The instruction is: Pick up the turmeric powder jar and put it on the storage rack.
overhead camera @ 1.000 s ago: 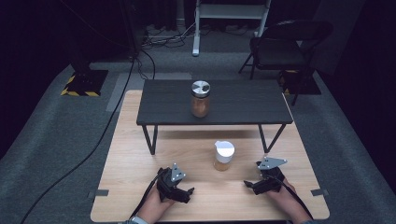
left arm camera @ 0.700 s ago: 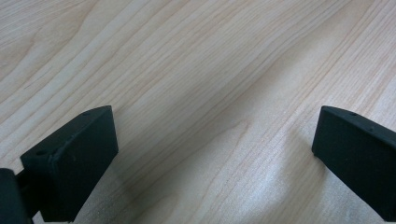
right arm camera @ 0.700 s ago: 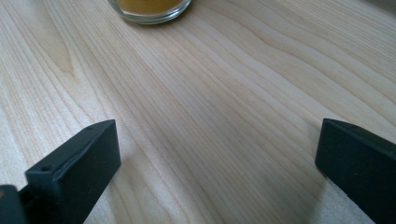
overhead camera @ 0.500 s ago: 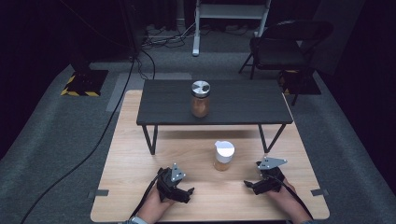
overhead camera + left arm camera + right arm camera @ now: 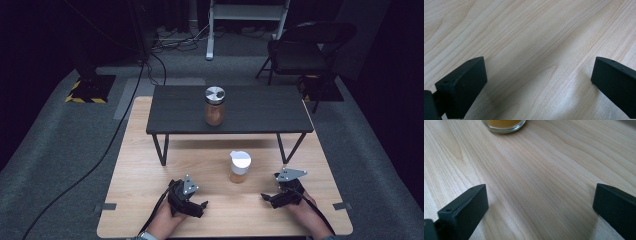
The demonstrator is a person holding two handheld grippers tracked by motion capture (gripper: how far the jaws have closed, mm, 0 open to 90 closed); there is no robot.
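Nothing has been picked up yet, as far as I can see. The white-lidded jar [image 5: 239, 167] stands upright on the light wooden table [image 5: 140, 165], just in front of the small black shelf table [image 5: 250, 112] and a little right of its middle. It holds something orange-brown, and its lid is on.

The right gripper [image 5: 272, 198] rests low on the table, in front of the jar and to its right, near but not touching. Its jaws stand wide apart with only bare wood between them; in the right gripper view the jar's glass base [image 5: 504, 125] sits ahead at the top edge, slightly left of the line between the jaws.

The left gripper [image 5: 199, 206] lies in front of the jar and to its left, a bit farther off. Its jaws are also spread wide and empty, and the left gripper view looks down on plain wood grain [image 5: 536, 50].

A second jar with a metal lid [image 5: 214, 105] stands behind the white-lidded jar, up on the black shelf table, untouched.

My judgement is that the work is at its very start: both hands are parked and ready, and the reach, the grasp and whatever follows with the near jar are all left to do.
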